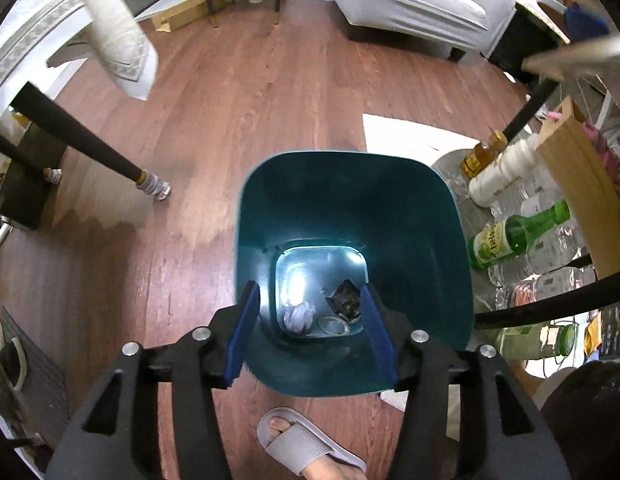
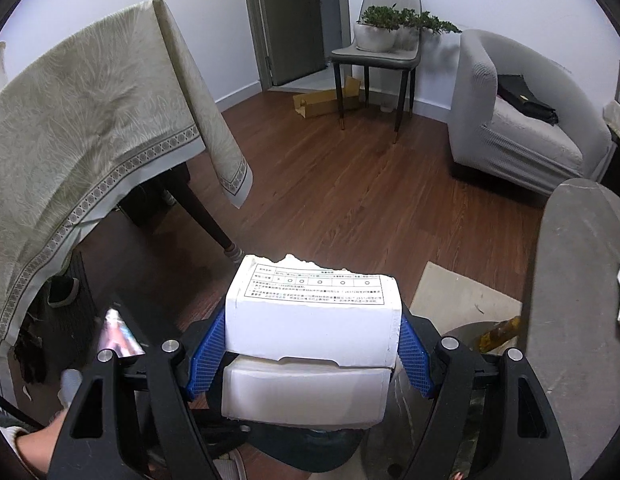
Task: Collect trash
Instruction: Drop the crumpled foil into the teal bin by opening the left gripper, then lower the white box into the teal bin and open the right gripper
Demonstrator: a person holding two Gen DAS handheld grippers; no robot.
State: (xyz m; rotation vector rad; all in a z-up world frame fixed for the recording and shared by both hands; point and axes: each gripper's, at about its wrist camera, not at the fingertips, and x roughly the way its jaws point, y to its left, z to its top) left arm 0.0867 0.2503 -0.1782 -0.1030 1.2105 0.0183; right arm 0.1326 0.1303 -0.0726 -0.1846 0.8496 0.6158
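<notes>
In the left wrist view a teal trash bin (image 1: 430, 216) stands on the wood floor, seen from above. At its bottom lie a crumpled white tissue (image 1: 299, 317), a dark wrapper (image 1: 346, 300) and a clear lid (image 1: 333, 326). My left gripper (image 1: 312, 338) is open and empty, held over the bin's near rim. In the right wrist view my right gripper (image 2: 312, 342) is shut on a torn white cardboard box (image 2: 314, 316) with a printed table on top. The bin's rim shows dimly below the box.
Right of the bin lie a green glass bottle (image 1: 510, 236), a white bottle (image 1: 500, 174), an amber bottle (image 1: 484, 154) and several clear plastic bottles (image 1: 550, 256). Table legs (image 1: 82, 140), a tablecloth (image 2: 90, 120), a grey sofa (image 2: 518, 120), a chair with plants (image 2: 382, 52). A slippered foot (image 1: 306, 448) is near.
</notes>
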